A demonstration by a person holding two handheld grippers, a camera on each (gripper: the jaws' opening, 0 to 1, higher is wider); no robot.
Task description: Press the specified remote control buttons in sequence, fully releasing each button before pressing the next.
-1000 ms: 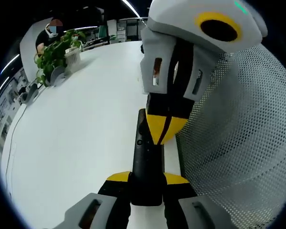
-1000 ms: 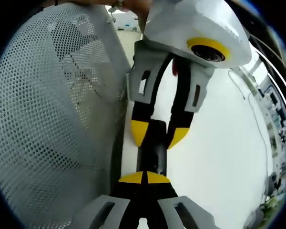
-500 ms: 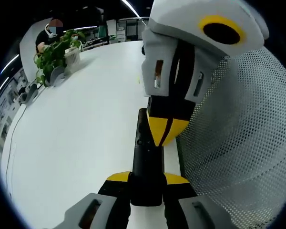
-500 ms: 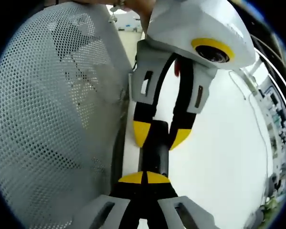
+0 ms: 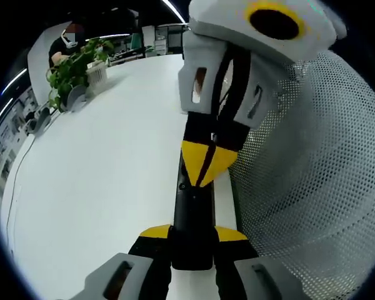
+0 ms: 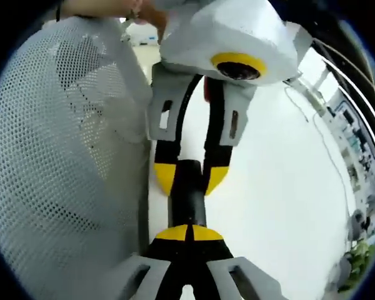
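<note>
Shifted since a second ago: right tongs (image 5: 206, 164), yellow tips pressed together, now reaching further down the slim black plastic remote control (image 5: 192, 215), tips at or just above its top face. Lies flat on the white surface (image 5: 100, 181), just beside a grey perforated mesh cover (image 5: 312, 187). Gripped at one end between the two tips of the left tongs (image 5: 192, 234), seen from the front in the right gripper view (image 6: 189, 178). Probably light, stiff and smooth, liable to skid, so best pinched by the long edges. No brand or lettering legible. Potted green plant (image 5: 72, 69) far off
</note>
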